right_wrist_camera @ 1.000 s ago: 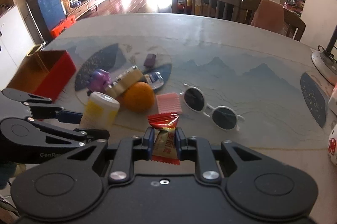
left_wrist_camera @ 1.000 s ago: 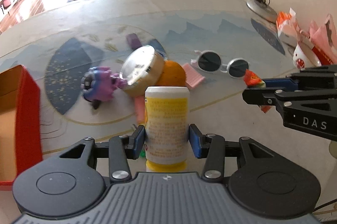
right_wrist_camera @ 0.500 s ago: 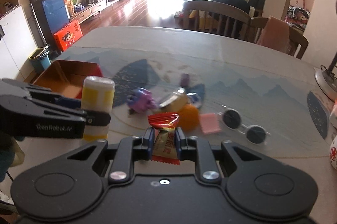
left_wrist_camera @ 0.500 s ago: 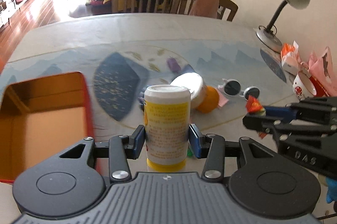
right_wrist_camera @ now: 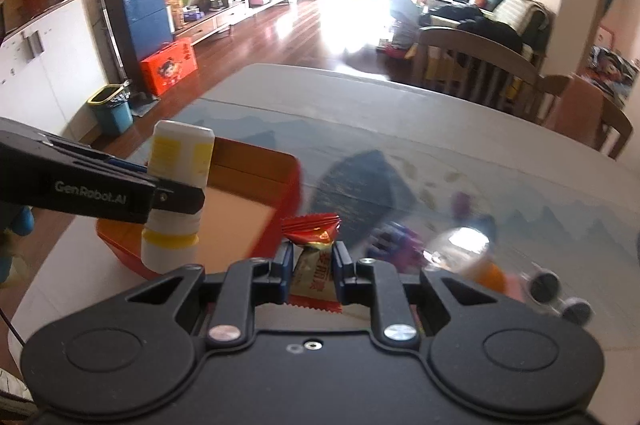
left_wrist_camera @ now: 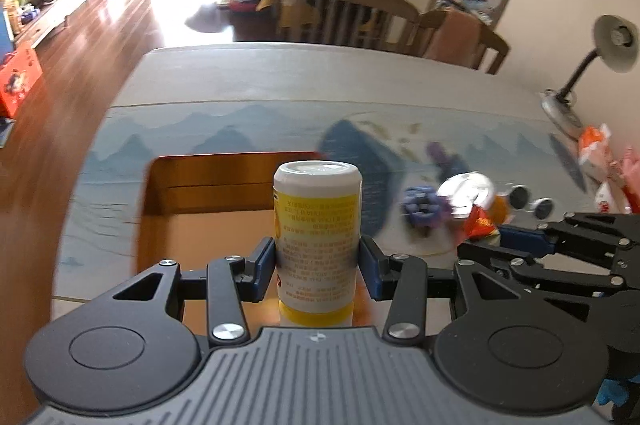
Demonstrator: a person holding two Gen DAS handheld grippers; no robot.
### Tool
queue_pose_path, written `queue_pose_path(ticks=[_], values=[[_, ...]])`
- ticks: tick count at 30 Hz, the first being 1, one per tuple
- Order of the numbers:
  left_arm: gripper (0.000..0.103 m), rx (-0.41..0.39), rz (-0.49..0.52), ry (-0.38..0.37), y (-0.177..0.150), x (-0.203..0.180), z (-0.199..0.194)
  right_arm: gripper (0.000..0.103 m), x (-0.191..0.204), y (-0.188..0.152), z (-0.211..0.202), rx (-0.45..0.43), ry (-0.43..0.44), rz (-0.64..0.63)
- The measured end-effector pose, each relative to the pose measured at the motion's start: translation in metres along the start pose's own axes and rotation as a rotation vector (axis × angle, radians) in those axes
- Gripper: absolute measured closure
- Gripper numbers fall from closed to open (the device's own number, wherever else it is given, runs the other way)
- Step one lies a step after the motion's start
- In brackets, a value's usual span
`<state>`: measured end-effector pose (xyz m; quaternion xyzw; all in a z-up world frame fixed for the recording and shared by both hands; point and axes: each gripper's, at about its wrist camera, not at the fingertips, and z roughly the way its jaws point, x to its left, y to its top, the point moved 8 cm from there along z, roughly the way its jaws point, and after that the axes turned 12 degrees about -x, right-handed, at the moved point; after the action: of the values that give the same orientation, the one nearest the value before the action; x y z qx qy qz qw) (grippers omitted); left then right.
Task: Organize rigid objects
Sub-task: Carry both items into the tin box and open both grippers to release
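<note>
L gripper (left_wrist_camera: 318, 261): jaws closed on yellow/white bottle (left_wrist_camera: 317, 225), upright, gripped mid-body, held above the near part of the red box (left_wrist_camera: 208, 181). Not yet released. The box sits on the bench (left_wrist_camera: 248, 93) at its left side; its inside looks bare where visible, but the bottle and gripper hide part of it.

R gripper (right_wrist_camera: 311, 267): jaws closed on wrapped candy (right_wrist_camera: 312, 261), red twist end sticking up past the tips. In the R wrist view it hangs just right of the box's near-right corner, not over the opening yet.

Left on the bench, right of the box, all motion-blurred: purple toy (left_wrist_camera: 424, 205), round tin w/ shiny lid (left_wrist_camera: 466, 191), orange fruit (right_wrist_camera: 486, 273) touching the tin, sunglasses (left_wrist_camera: 530, 201) further right, a small purple piece (left_wrist_camera: 440, 153) farther back. A pink item may be near the sunglasses; too blurred to call.

Progress est.: early. Nothing seen in the box so far, 2 items in hand and about to go in, approx. 5 loose items to go. Next probably: lower the bottle into the box and open the L jaws, then bring the candy over. Risk: tall bottle could tip if let go high or set on the rim.

Desk lamp (left_wrist_camera: 600, 53) and snack bags (left_wrist_camera: 600, 149) at far right, likely not part of the job.
</note>
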<state>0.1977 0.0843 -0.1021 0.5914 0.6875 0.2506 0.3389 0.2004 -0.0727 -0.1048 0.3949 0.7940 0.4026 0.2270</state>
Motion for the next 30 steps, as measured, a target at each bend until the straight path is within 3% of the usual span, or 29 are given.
queue_pose_path(ticks=[6,15,19,30], values=[[0.059,0.050,0.001,0.056,-0.004,0.043,0.017,0.083,0.036,0.008,0.033,0.002,0.037,-0.028],[0.059,0.119,0.056,0.110,-0.006,0.078,0.060,0.083,0.074,-0.003,0.088,0.066,0.100,-0.068],[0.059,0.107,0.087,0.105,0.002,0.078,0.073,0.083,0.080,-0.014,0.107,0.122,0.103,-0.077],[0.059,0.062,0.152,0.078,0.019,0.073,0.097,0.081,0.088,-0.024,0.121,0.167,0.095,-0.102]])
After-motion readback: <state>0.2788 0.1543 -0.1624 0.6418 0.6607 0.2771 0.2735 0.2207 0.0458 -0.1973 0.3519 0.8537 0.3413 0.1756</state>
